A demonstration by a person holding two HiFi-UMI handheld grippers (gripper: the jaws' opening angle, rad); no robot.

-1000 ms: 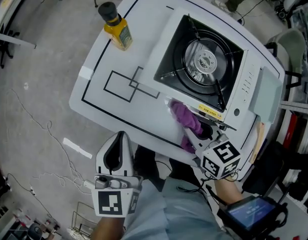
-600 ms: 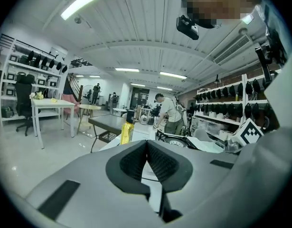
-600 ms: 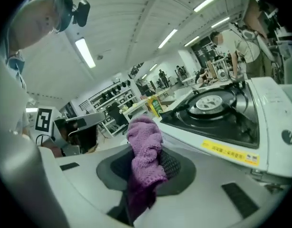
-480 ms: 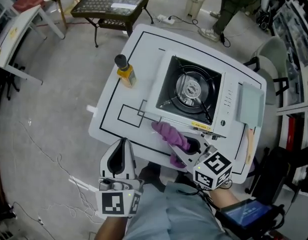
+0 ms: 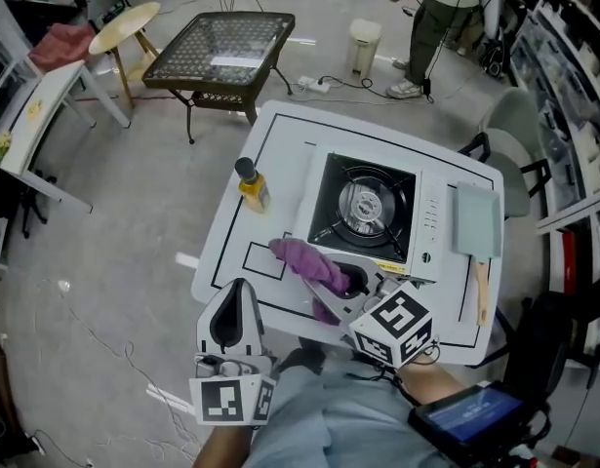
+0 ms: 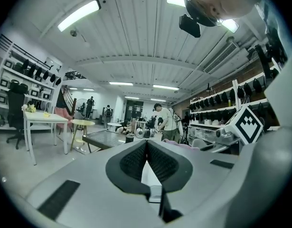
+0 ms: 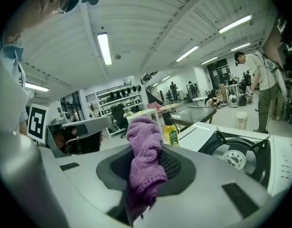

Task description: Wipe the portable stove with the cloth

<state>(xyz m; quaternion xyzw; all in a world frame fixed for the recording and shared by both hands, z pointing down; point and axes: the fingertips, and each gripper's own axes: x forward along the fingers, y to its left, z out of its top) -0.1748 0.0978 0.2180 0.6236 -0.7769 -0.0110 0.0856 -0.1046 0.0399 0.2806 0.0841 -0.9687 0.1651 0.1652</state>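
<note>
The portable stove (image 5: 363,208) sits on the white table (image 5: 280,144), its black burner well and white control strip facing up; it also shows at the right of the right gripper view (image 7: 238,156). My right gripper (image 5: 317,279) is shut on the purple cloth (image 5: 304,258), held in the air over the table's near edge, short of the stove. The cloth (image 7: 145,158) bunches up between the jaws and hangs below them. My left gripper (image 5: 239,291) hovers off the table's near left side, shut with nothing in it (image 6: 146,145).
A yellow bottle (image 5: 252,185) with a black cap stands left of the stove. A grey-blue pad with a wooden handle (image 5: 475,224) lies right of it. A glass-topped table (image 5: 217,52), a round stool (image 5: 124,27), a bin (image 5: 363,42) and a standing person (image 5: 441,8) are beyond.
Both grippers and the head camera have risen, so the table looks smaller and more of the room shows. The cloth stays clamped in the right gripper.
</note>
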